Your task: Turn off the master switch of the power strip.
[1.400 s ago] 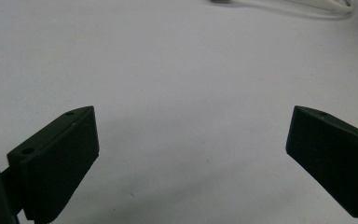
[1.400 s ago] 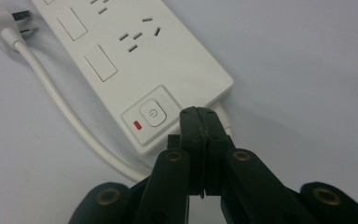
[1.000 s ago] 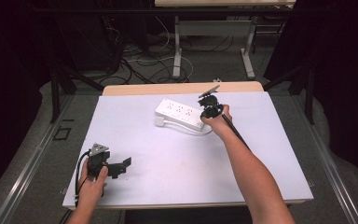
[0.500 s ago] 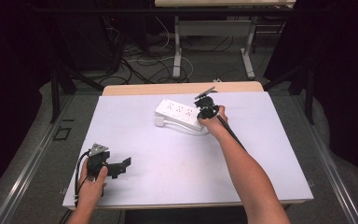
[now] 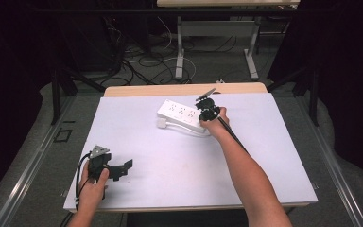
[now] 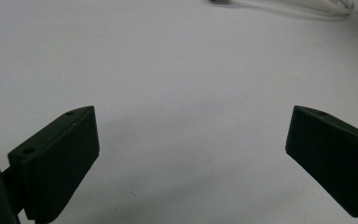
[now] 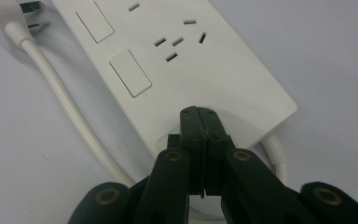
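Two claws work the bench: the right gripper (image 7: 200,140), jaws pressed together, touches the white power strip's (image 5: 183,115) near end by the far edge; the left gripper (image 6: 191,154) gapes wide near the front-left corner.

Both grippers black w/ 2 wedge-shaped jaws each. Left gripper (image 5: 123,166) carries a grey 3-cornered plate (image 5: 99,152) on top, black cable looping behind it. Right gripper (image 7: 204,122) shows brass-coloured pivot screws; black cable along bare forearm.

Right gripper (image 7: 204,122) — jaws closed — over white power strip (image 7: 182,65).
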The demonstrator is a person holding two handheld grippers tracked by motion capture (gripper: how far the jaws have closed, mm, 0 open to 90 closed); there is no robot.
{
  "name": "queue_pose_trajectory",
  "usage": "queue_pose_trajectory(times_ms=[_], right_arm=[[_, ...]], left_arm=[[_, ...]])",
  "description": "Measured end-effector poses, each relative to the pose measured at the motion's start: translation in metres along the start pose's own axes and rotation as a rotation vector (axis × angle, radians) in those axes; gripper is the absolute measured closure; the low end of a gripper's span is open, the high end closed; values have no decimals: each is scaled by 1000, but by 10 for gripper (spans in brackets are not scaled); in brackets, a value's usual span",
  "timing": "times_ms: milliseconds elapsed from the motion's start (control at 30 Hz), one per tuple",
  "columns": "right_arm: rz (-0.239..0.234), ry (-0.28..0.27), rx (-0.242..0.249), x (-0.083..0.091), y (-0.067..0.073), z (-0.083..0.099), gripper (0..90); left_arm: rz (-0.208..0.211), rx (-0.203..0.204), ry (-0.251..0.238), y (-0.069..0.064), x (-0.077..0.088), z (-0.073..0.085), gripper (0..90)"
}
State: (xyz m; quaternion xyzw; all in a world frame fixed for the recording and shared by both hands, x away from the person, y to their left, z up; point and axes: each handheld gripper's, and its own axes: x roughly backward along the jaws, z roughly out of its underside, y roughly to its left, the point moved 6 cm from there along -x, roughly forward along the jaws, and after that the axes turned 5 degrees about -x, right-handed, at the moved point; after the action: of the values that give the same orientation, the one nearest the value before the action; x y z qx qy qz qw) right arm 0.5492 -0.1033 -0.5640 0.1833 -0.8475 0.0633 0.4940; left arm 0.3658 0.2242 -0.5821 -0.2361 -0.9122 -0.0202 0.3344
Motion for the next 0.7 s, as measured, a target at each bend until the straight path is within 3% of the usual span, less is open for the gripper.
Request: queue_pose_trajectory(times_ms=[267,333,400,500,533,700], right_arm=[[-1,-26,15,-3,1,0,900],[12,5,31,-1,0,2,900],[9,-40,17,-4,2,2,900],[16,-32,21,-3,1,4,900],[1,-64,10,-5,1,3,900],[-5,-39,-4,-3,0,2,900]], left_arm=[[-2,-2,5,-1,0,0,27],[0,5,0,-1,0,0,27],[-1,5,0,-1,0,0,27],[-1,4,0,-1,0,1,28],[-1,4,0,-1,0,1,28],[1,-3,10,0,1,1,28]])
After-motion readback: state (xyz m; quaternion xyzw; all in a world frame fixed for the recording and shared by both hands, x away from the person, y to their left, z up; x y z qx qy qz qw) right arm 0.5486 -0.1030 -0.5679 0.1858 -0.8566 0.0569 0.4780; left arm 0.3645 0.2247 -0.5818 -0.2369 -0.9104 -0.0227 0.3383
